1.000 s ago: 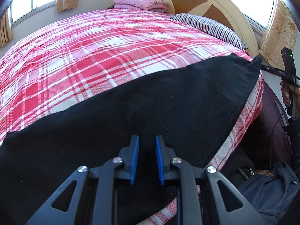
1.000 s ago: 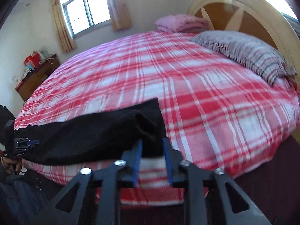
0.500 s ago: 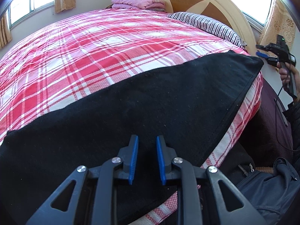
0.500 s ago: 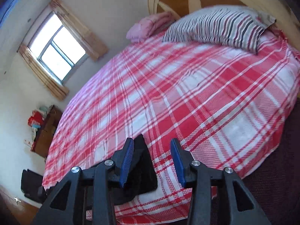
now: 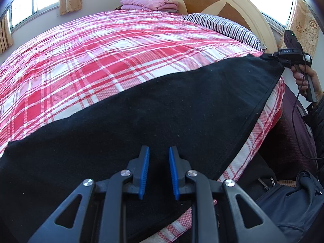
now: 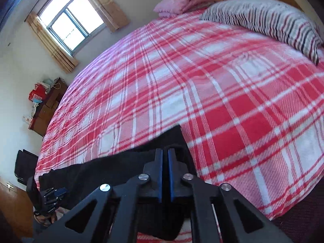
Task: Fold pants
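Plaid-covered bed (image 5: 125,46) carries the black pants (image 5: 162,111), spread flat along its near edge, no fold visible yet. Right tool (image 6: 165,162) pinches the pants' far corner nearest the striped pillow (image 5: 224,26); left tool (image 5: 159,162) hovers slightly spread, gripping nothing.

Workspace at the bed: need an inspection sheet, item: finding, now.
Surface: bed with red plaid cover.
Job's things: black pants spread flat along near edge.
Clutter: striped pillow, folded pink blanket by headboard; dark bag on floor.
Grippers: left gripper over pants, narrow gap; right gripper shut on pants corner.
Cables: black cable from right handle.
Surroundings: windows, curtains, wooden cabinet.
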The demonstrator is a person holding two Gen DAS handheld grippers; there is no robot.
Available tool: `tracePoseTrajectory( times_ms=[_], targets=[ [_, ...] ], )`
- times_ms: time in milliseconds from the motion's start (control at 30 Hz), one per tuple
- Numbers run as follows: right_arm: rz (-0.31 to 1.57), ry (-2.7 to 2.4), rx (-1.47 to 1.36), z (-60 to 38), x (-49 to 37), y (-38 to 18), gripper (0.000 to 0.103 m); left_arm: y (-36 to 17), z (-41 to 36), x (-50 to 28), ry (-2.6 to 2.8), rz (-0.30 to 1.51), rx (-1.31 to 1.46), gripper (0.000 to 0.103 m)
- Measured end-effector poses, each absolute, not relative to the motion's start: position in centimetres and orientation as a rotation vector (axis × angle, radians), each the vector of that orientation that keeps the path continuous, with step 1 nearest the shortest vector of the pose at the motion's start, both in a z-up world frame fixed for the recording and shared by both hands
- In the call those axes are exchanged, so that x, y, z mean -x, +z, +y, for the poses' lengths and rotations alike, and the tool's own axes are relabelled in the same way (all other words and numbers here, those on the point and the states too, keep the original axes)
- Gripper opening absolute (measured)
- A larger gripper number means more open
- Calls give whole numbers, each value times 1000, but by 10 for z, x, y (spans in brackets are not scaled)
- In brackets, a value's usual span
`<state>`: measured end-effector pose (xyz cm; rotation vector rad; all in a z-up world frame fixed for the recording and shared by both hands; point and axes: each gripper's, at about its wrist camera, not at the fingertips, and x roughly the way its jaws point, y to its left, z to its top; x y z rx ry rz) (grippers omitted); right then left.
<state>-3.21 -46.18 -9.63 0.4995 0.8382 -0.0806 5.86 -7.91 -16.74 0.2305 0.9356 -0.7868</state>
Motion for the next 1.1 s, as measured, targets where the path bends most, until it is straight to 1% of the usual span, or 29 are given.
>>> tracePoseTrajectory(
  times_ms=[167,267,367,433,467,500,533,567,767,800,867,933,967,1000,1033,1100],
  targets=[
    [694,-62,-400,-448,32,-67,3,-167,-79,-59,-784,936,-227,23],
    [640,-63,-370,-443,31,-62,3,-168,-79,-59,-780,934,-226,23],
    [698,-139,-339,-448,25,-75,3,-168,-79,-58,-774,931,-229,23],
    [795,-163,-371,-460,19,-97,4,-167,-80,-57,-769,927,-237,23],
    [830,-181,-387,-465,19,-105,7,-167,-80,-56,-766,925,-246,23],
    [841,-218,-387,-468,24,-110,23,-167,-81,-55,-765,923,-251,23],
    [829,-246,-379,-469,31,-110,41,-167,-81,-55,-764,922,-256,23],
    [816,-251,-377,-470,38,-108,44,-167,-82,-54,-762,920,-261,23],
    [778,-245,-416,-463,90,-93,44,-166,-85,-51,-753,912,-290,24],
    [779,-225,-417,-459,94,-92,44,-166,-86,-50,-754,909,-297,26],
    [784,-179,-428,-446,103,-95,44,-164,-88,-46,-757,897,-314,37],
    [791,-126,-464,-438,104,-101,43,-164,-91,-43,-767,888,-329,40],
    [795,-118,-469,-436,104,-104,43,-165,-93,-43,-774,892,-333,40],
    [804,-126,-466,-434,101,-108,31,-166,-93,-43,-775,896,-334,40],
    [811,-147,-453,-434,97,-111,10,-168,-93,-43,-775,898,-334,40],
    [796,-147,-467,-435,95,-113,9,-168,-92,-44,-775,900,-326,40]
  ],
)
